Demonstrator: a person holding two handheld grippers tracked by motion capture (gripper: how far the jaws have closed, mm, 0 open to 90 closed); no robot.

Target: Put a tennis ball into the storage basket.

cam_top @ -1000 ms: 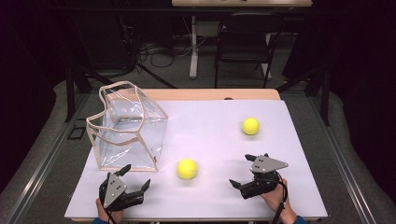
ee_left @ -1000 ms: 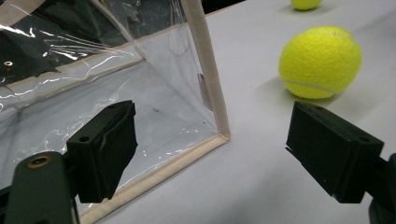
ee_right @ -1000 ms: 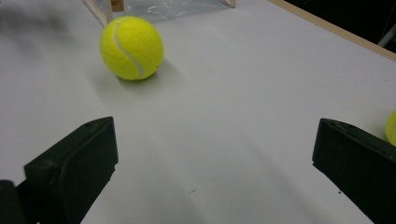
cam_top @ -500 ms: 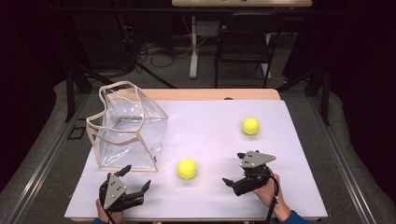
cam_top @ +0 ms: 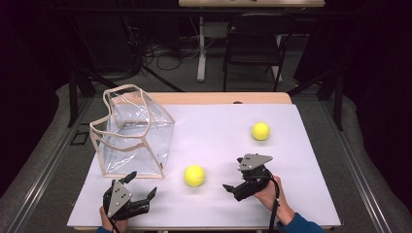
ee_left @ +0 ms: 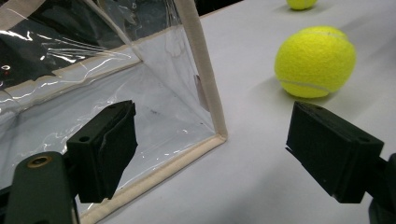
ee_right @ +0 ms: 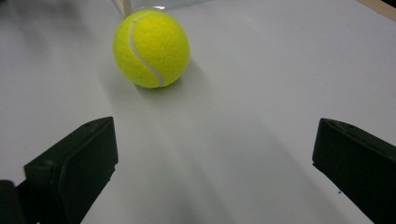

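A clear plastic bag point(cam_top: 133, 131) with beige trim stands open at the table's left. One yellow tennis ball point(cam_top: 195, 175) lies near the front centre, and a second ball point(cam_top: 261, 131) lies farther back on the right. My left gripper point(cam_top: 142, 184) is open just in front of the bag's near corner point(ee_left: 217, 130), with the near ball point(ee_left: 315, 60) off to its right. My right gripper point(cam_top: 233, 174) is open and empty, a short way right of the near ball point(ee_right: 152, 49), which lies ahead of its jaws without touching them.
A white sheet point(cam_top: 218, 145) covers the wooden table. A dark chair point(cam_top: 252, 53) and a table leg point(cam_top: 200, 48) stand on the floor beyond the far edge. Metal rails run along both sides of the table.
My right gripper has moved left toward the near tennis ball. The left gripper, the bag and both balls have stayed put.
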